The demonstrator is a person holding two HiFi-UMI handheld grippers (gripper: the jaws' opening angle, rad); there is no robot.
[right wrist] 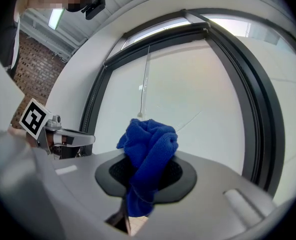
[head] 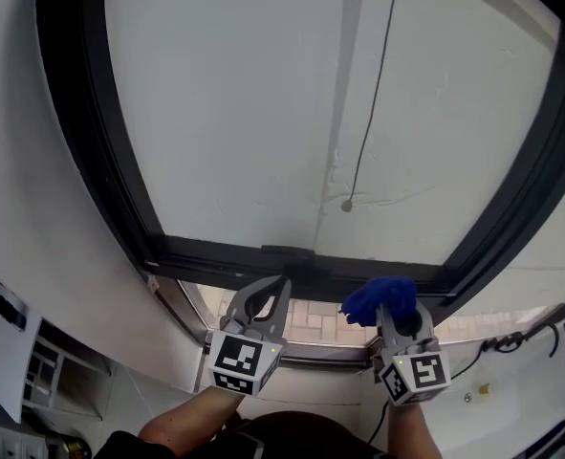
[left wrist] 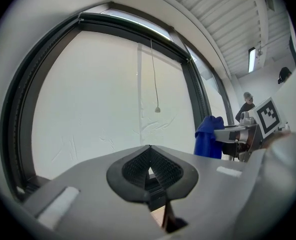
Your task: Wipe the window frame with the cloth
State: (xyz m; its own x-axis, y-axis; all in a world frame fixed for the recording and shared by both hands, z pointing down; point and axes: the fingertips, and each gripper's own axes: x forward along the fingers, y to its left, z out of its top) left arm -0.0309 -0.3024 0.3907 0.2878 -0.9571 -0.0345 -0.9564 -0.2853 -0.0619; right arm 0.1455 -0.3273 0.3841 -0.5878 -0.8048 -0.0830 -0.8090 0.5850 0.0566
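Note:
The window frame (head: pixel 263 256) is dark, with a thick bottom rail and curved side posts around a white blind. A bunched blue cloth (head: pixel 380 299) sticks out of my right gripper (head: pixel 389 309), which is shut on it just below the rail's right part. In the right gripper view the cloth (right wrist: pixel 150 139) fills the jaws, with the frame's post (right wrist: pixel 253 99) to the right. My left gripper (head: pixel 280 283) hangs beside it under the rail's middle, shut with nothing held; its tips (left wrist: pixel 149 148) meet in the left gripper view. The frame's left post (left wrist: pixel 22 109) curves past there.
A thin pull cord with a bead (head: pixel 346 206) hangs in front of the white blind (head: pixel 215 103). A white wall (head: pixel 33 237) borders the frame on the left. Below the rail a lower pane (head: pixel 311 321) shows brick paving. A person (left wrist: pixel 246 104) stands far off.

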